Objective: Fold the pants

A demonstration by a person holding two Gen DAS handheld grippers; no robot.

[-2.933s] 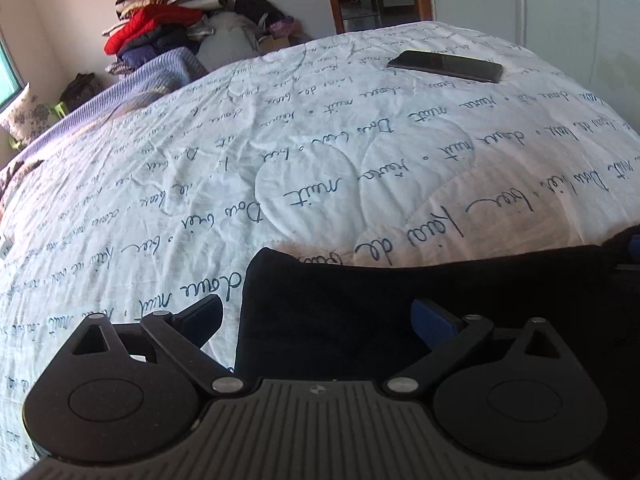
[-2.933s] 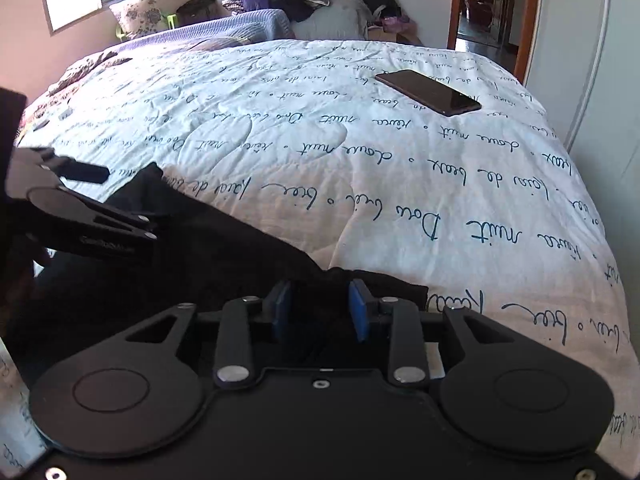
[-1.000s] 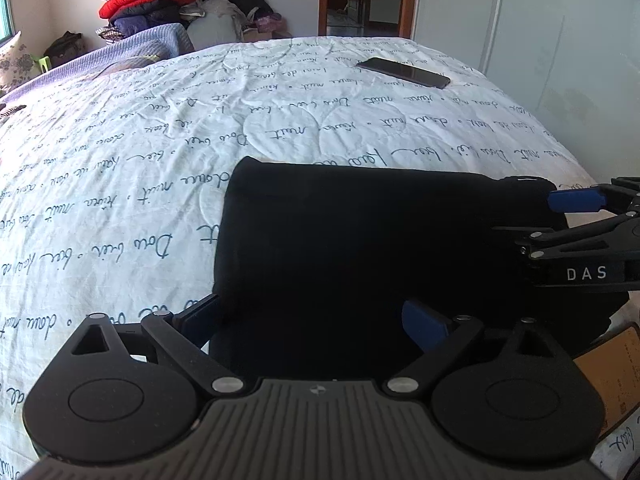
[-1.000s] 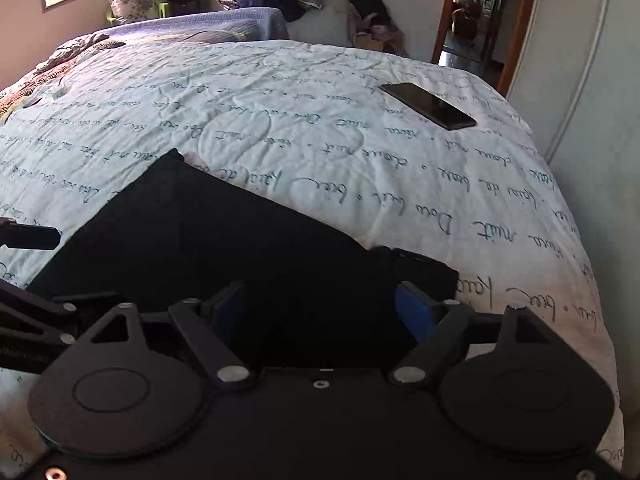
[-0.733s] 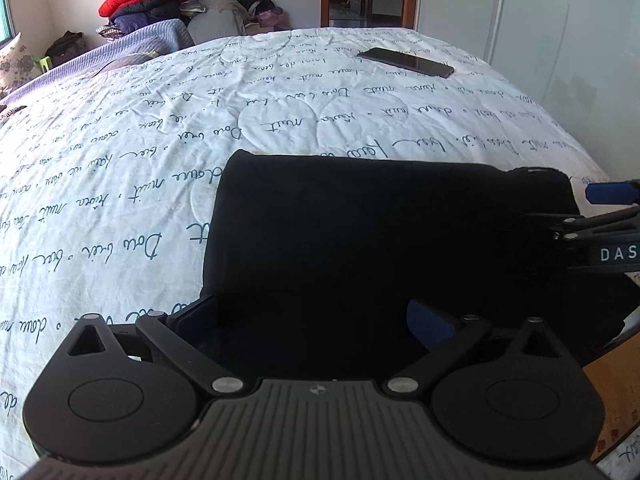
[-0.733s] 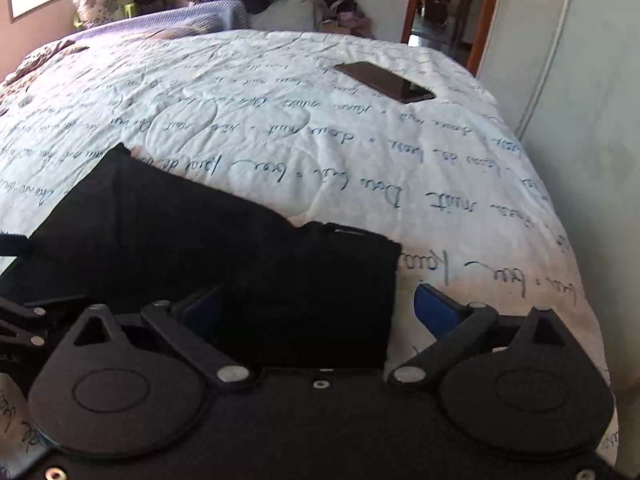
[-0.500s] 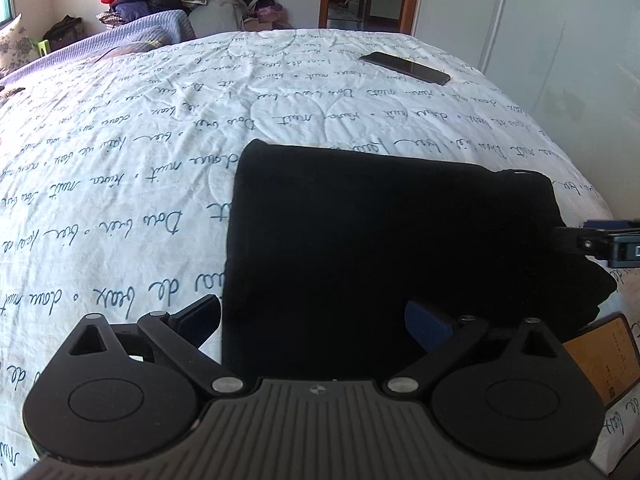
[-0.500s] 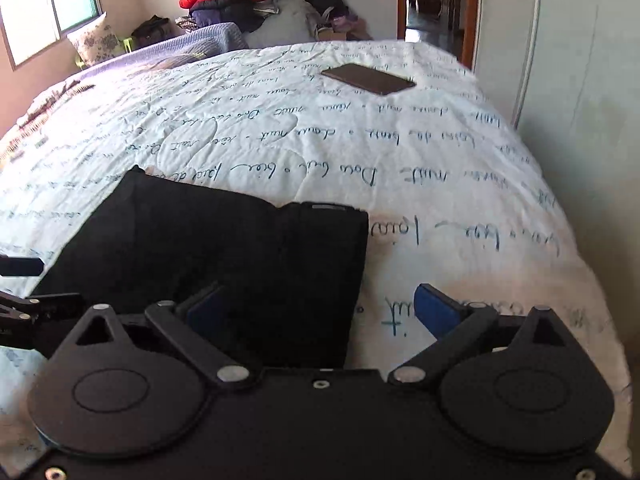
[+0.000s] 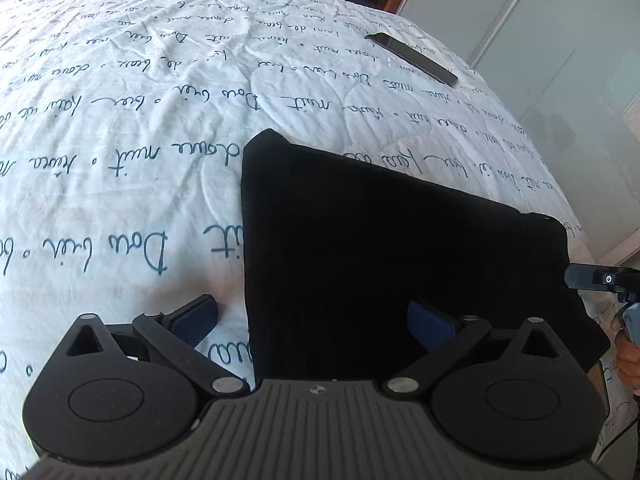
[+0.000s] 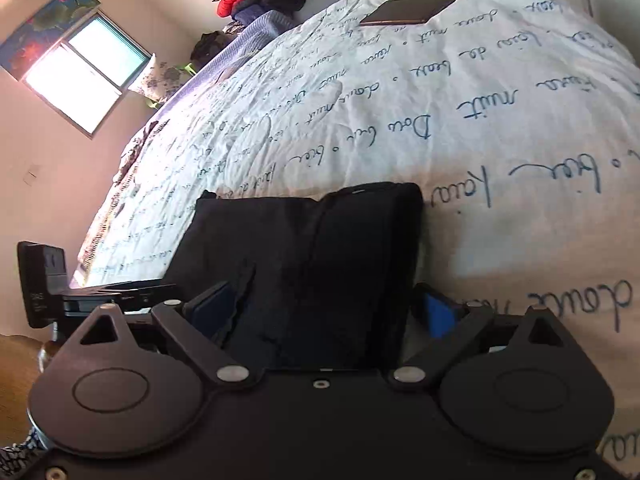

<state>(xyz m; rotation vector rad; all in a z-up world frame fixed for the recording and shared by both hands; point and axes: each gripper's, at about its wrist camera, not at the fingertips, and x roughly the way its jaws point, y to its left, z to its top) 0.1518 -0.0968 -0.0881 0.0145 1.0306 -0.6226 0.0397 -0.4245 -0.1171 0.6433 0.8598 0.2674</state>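
The pants [image 9: 392, 248], black and folded into a flat rectangle, lie on the script-printed bed [image 9: 120, 128] near its edge, with the left tongs [image 9: 312, 320] and right tongs [image 10: 320, 308] both spread wide over the cloth, gripping nothing.

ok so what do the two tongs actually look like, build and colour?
Both match: left tongs and right tongs are matte black plastic, each with two round disc housings, triangular cut-outs, silver pivot screws and angled link arms ending in blue pads. The left body is ribbed grey with a small logo. In the left view, the right tool's black tip at the frame edge carries a small white ring mark.
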